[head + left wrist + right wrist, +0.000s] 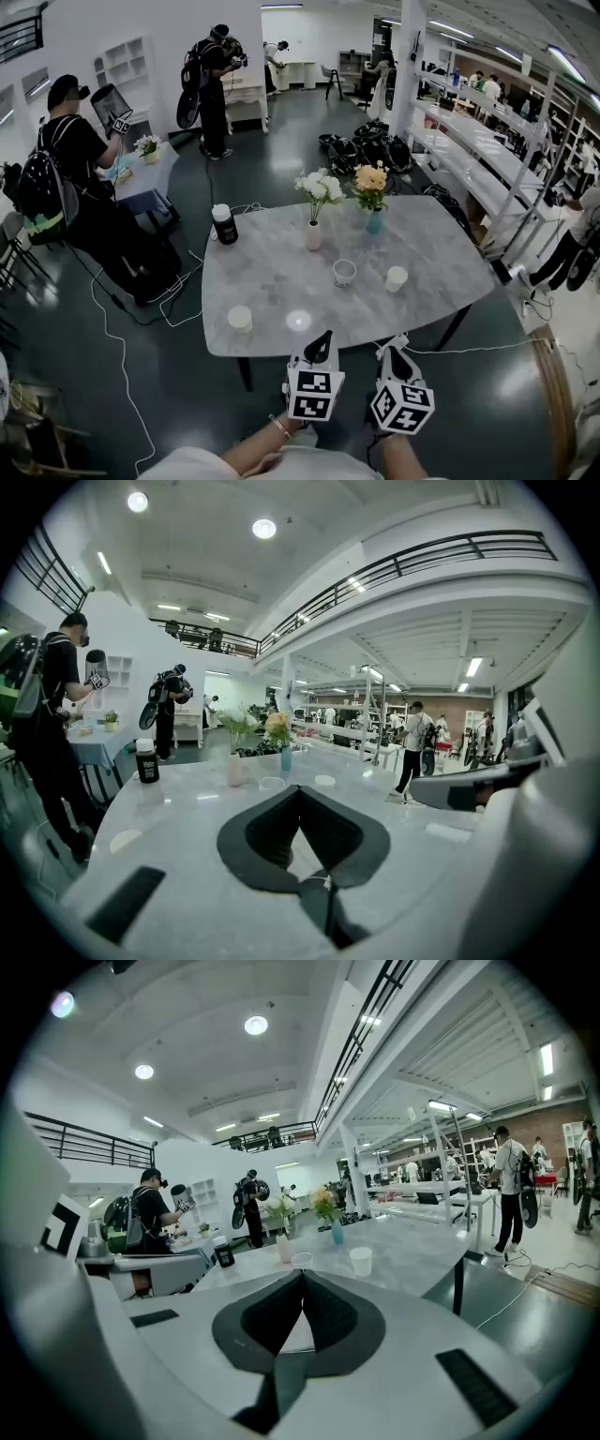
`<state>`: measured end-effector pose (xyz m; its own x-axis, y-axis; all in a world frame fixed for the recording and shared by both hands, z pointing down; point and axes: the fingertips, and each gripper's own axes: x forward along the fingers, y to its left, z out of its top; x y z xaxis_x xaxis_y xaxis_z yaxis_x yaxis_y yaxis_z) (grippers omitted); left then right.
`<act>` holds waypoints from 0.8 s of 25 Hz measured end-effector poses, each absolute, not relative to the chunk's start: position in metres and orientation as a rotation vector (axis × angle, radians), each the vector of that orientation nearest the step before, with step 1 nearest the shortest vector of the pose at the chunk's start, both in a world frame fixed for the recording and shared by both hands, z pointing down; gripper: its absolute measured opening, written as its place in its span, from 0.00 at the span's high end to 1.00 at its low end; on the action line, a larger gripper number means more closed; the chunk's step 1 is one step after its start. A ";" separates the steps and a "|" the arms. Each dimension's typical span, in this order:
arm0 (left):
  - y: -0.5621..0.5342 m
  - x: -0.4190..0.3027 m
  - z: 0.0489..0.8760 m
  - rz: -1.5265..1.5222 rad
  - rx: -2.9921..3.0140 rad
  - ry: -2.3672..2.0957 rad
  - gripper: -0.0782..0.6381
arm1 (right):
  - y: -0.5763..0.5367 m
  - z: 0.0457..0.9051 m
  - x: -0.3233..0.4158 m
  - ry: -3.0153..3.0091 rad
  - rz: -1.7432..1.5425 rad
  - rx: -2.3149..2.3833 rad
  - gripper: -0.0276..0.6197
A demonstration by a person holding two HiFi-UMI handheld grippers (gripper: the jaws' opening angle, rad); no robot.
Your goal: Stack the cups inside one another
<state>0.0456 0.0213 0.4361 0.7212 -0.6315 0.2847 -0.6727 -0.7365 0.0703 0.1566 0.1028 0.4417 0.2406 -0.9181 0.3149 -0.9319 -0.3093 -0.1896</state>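
Three cups stand apart on the grey marble table (281, 272): a clear patterned cup (344, 273) near the middle, a white cup (397, 278) to its right and another white cup (240, 319) by the near left edge. My left gripper (327, 335) and right gripper (404, 338) hover side by side just off the table's near edge, both short of the cups. Each has its jaws together with nothing between them, the left gripper (300, 789) and the right gripper (302, 1274) alike. In the right gripper view the clear cup (301, 1260) and a white cup (361, 1260) stand ahead.
A black bottle with a white cap (224, 225) stands at the table's far left. A vase of white flowers (314, 234) and a blue vase of orange flowers (373, 221) stand at the back. People, a small table and cables (178, 300) are on the left, with shelving (487, 159) on the right.
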 end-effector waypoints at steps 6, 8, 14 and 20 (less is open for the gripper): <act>-0.008 0.064 0.445 0.380 2.754 -1.031 0.90 | 0.068 0.447 0.171 -1.819 0.589 2.440 0.95; -0.021 0.073 0.448 0.364 2.761 -1.027 0.90 | 0.055 0.445 0.178 -1.821 0.584 2.438 0.95; -0.057 0.090 0.446 0.341 2.758 -1.024 0.90 | 0.019 0.439 0.192 -1.822 0.562 2.441 0.95; -0.080 0.100 0.451 0.365 2.739 -0.996 0.90 | -0.003 0.441 0.204 -1.790 0.588 2.444 0.95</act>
<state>0.1003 -0.0797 0.4512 0.7420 -0.6005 0.2980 -0.6509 -0.7518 0.1057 0.2041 -0.0028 0.4412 0.2549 -0.9076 0.3337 -0.9286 -0.3260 -0.1773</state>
